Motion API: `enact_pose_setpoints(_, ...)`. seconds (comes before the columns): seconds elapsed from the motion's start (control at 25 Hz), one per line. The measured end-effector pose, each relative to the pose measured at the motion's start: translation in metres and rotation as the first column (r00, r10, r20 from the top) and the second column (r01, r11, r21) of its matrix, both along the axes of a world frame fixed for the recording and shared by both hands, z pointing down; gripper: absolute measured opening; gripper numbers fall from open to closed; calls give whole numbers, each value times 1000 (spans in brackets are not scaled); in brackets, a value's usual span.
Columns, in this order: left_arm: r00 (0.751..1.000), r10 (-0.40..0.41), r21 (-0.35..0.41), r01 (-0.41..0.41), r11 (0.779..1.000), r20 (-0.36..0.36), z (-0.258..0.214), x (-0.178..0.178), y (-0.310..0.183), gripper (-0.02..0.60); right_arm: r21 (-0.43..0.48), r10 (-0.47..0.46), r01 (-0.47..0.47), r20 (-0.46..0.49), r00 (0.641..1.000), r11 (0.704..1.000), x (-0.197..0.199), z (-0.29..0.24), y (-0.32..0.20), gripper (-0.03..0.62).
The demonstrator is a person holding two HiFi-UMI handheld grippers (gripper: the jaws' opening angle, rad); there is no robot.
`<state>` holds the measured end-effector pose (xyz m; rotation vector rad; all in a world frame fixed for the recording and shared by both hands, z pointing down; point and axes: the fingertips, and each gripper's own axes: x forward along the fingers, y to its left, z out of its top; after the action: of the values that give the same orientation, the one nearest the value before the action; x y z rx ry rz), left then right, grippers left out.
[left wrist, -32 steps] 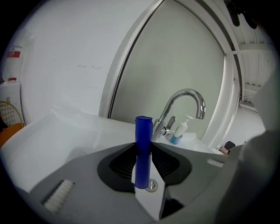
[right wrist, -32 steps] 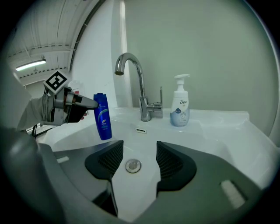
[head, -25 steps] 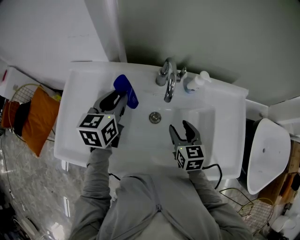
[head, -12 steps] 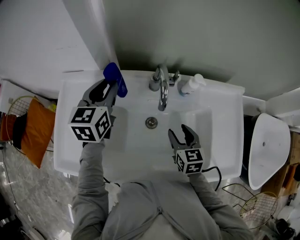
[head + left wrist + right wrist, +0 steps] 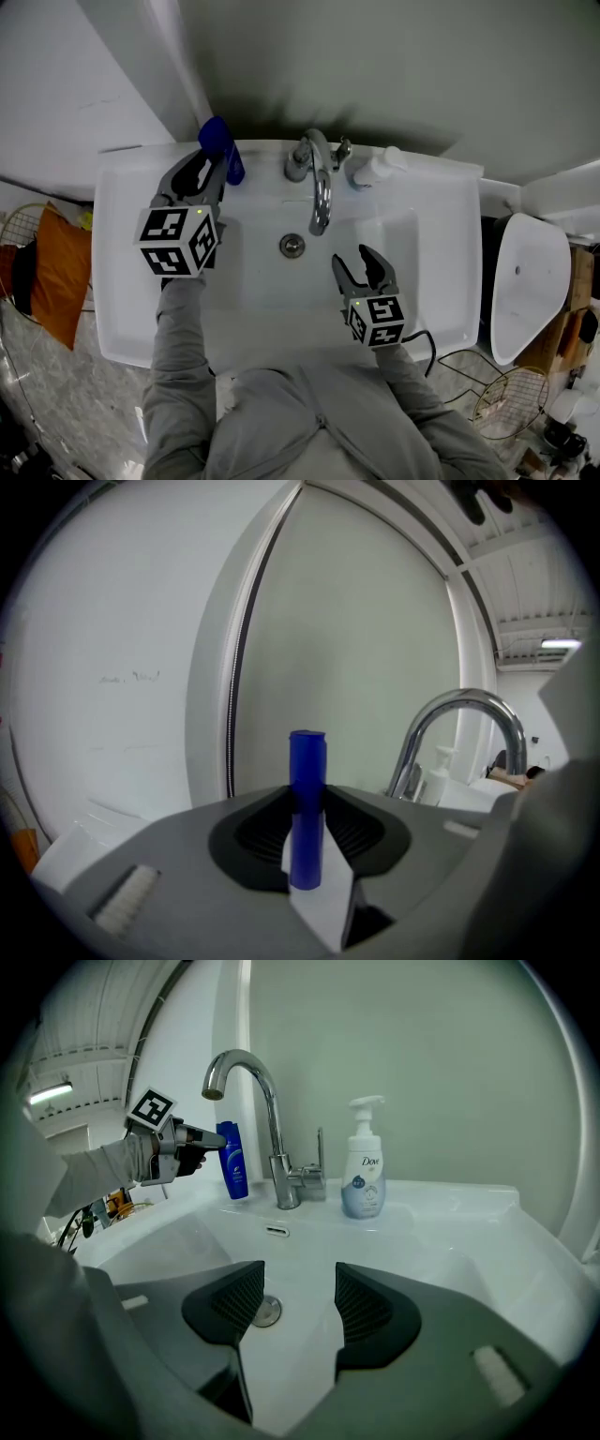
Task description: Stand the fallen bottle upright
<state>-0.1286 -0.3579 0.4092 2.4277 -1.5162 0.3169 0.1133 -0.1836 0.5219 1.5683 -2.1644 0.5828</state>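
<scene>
**Bottle shifted to back-left corner of basin**

Since a second ago, left gripper (image 5: 218,169) has carried the blue bottle (image 5: 232,1162) from over the bowl's left side back to the sink (image 5: 441,234) rim's rear-left corner, left of the faucet (image 5: 319,192). Jaws are clamped on the bottle's body. Bottle now stands upright, its lower end at the ledge; whether it rests there I cannot tell. Right gripper (image 5: 300,1302) hovers over the bowl near the drain (image 5: 292,246), jaws wide apart, nothing between them. Soap dispenser (image 5: 364,1180) sits right of the faucet.
</scene>
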Motion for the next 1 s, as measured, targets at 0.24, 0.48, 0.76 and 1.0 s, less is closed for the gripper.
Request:
enact_pose_setpoints(0.24,1000,-10,9,10,1000,-1,8,-2,-4,169,-12,0,0,-10,1000,1000,-1,4,-1,236)
enact_pose_setpoints(0.48,1000,-9,18,8,1000,13,12,1,-3,170,-20,-10,10,-8,1000,1000,-4,6,1,236)
enact_pose_setpoints(0.76,999,-9,49,7,999,46,14,5,5,170,-13,-24,24,-5,1000,1000,-7,5,2,237)
enact_pose_setpoints(1.0,997,-10,79,4,997,76,15,11,9,175,-5,-27,27,-3,1000,1000,-8,0,3,236)
